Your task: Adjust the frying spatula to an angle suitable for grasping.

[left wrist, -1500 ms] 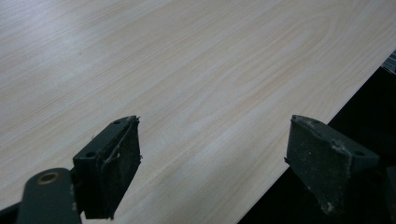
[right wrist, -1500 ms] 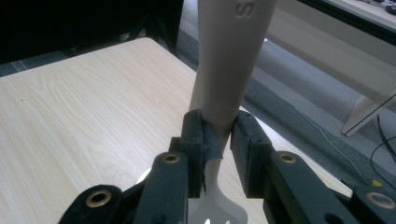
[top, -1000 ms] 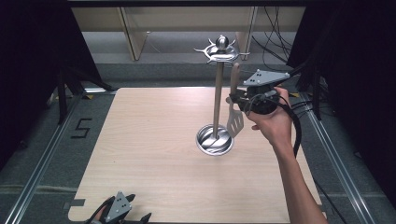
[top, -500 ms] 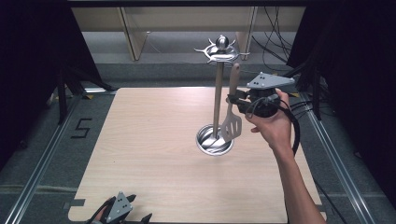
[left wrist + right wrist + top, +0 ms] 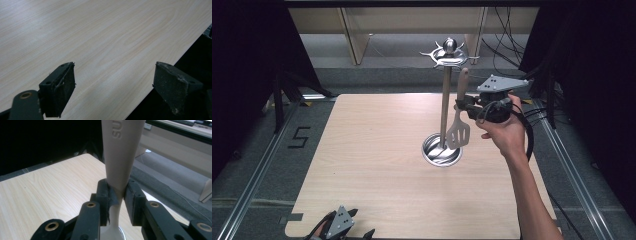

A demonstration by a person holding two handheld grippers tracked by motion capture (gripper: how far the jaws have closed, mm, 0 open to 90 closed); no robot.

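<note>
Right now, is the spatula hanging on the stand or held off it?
Held off it. The right hand-held gripper is shut on the spatula handle, upright beside the stand pole, not on a hook.

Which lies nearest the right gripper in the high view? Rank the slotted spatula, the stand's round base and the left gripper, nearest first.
1. Slotted spatula: clamped in the right gripper, hanging beside the pole.
2. Stand's round base: on the table, below and left of the spatula.
3. Left gripper: at the table's near edge, far left.
</note>
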